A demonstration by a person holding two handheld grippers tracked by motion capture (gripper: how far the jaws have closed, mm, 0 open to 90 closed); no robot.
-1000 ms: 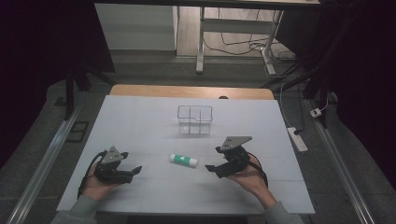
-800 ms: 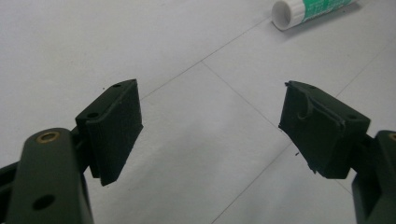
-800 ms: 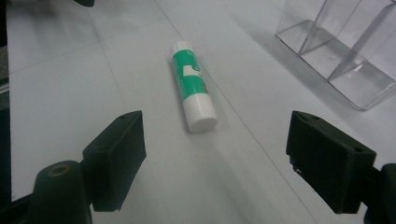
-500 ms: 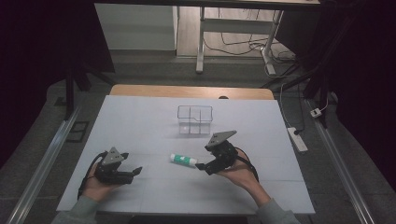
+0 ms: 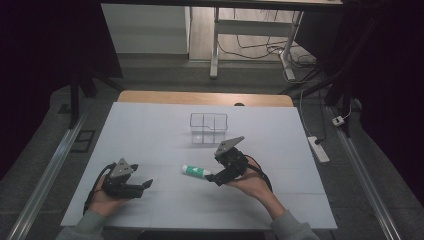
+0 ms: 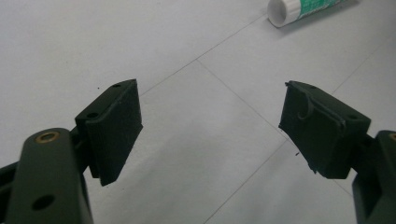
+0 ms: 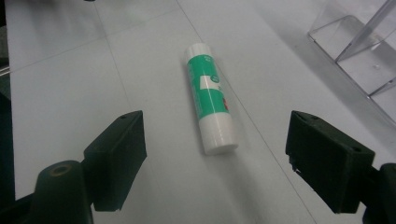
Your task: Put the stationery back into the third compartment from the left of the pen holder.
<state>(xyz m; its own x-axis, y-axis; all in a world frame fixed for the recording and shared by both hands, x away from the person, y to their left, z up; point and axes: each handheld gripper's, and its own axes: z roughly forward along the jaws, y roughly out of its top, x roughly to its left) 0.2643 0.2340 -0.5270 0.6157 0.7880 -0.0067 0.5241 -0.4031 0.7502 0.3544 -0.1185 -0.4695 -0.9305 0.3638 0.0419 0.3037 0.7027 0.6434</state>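
Observation:
A green and white glue stick (image 5: 196, 171) lies flat on the white table (image 5: 150, 130), slightly in front of its middle. My right gripper (image 5: 212, 177) is open just to the right of the stick, jaws pointing at it. In the right gripper view the glue stick (image 7: 208, 102) lies lengthwise ahead of the wide-apart jaws of the right gripper (image 7: 215, 158), its white cap nearest. My left gripper (image 5: 147, 184) rests open near the front left, apart from the stick. In the left gripper view the glue stick (image 6: 306, 9) shows at the top right, beyond the left gripper (image 6: 210, 126).
A clear plastic organizer with compartments (image 5: 209, 127) stands behind the glue stick near the table's middle; its corner (image 7: 359, 42) appears in the right gripper view. A wooden table edge (image 5: 200, 98) runs along the back. A power strip (image 5: 318, 148) lies on the floor at right.
My right gripper has moved left toward the glue stick, and now its jaws are right by the stick's end. The left gripper has stayed put.

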